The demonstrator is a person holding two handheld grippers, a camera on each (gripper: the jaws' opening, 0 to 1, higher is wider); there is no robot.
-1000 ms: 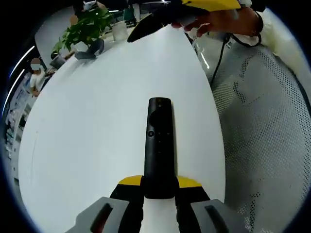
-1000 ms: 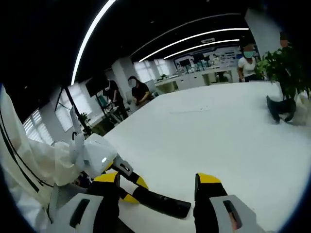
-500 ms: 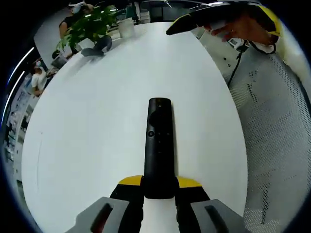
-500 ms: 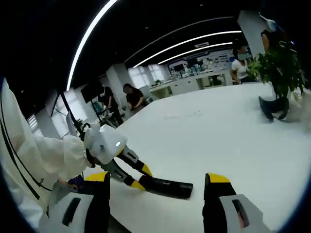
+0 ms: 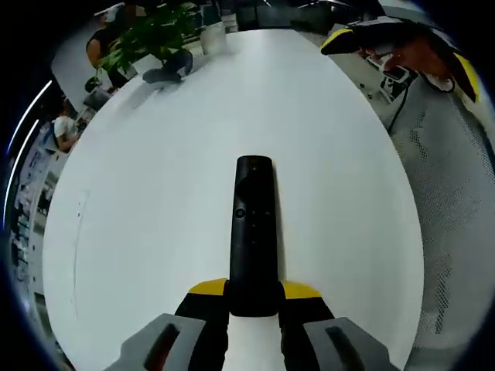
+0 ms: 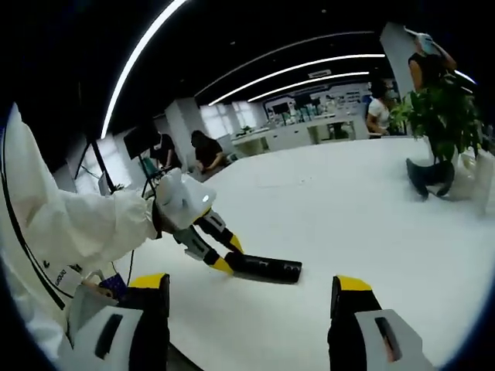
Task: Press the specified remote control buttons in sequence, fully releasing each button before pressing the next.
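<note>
Both left jaws clamp the remote control's (image 5: pixel 253 232) near end.

remote (image 5: pixel 253 232) — black plastic, slight sheen | table (image 5: pixel 155 201) — smooth matt white

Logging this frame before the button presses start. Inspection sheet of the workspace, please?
Surface: white table, bare around the remote.
Job's things: black remote control, held at its near end over the table, buttons facing the camera.
Clutter: potted plant at the far edge, a dark object at its base.
Grippers: left gripper shut on the remote; right gripper open, apart from it.
Cables: black cable beside the right gripper's hand.
Surroundings: open office, ceiling light strips, several people at the back.
</note>
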